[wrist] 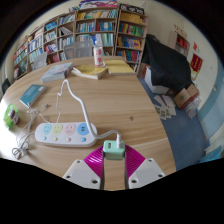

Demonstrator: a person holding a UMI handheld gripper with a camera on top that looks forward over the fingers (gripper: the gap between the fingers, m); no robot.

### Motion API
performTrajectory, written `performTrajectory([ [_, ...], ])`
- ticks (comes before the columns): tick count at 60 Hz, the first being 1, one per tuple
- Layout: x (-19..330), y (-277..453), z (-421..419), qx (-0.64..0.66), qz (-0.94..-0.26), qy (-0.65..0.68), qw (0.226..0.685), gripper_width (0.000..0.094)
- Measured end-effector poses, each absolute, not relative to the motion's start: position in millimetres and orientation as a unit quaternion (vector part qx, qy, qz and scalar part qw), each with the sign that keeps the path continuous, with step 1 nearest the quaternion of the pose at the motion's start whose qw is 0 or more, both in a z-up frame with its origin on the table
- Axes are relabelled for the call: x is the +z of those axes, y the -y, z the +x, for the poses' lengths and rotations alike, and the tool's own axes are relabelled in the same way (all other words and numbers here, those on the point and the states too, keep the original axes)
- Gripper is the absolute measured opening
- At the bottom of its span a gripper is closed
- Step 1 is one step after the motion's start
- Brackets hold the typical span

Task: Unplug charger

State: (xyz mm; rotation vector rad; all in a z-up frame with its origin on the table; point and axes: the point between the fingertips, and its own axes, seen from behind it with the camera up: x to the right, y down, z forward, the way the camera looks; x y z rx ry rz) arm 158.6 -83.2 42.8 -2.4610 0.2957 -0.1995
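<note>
A small pale-green and white charger [113, 149] sits between the tips of my gripper [114, 160], with the magenta pads [95, 163] against its two sides. It is just off the right end of the white power strip [62, 131], which lies on the round wooden table [130, 105], and is apart from it. A white cable [82, 108] runs from the top of the charger, past the strip, toward a grey box [57, 72] farther back.
A blue flat item [33, 95], a green object [10, 117] and a loose white cord [20, 150] lie left of the strip. A bottle [97, 52] and a yellow book [95, 72] stand at the far side. A black chair [165, 65] and bookshelves [98, 25] lie beyond.
</note>
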Motion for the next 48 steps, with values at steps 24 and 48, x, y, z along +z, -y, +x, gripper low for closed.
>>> performTrajectory([
  [24,-6.7,44.4,183.9,0.009,-0.968,-0.028,0.248,0.0778],
  [48,59.0,109.3,208.5,0.065,-0.94,-0.065,0.33,0.0835],
])
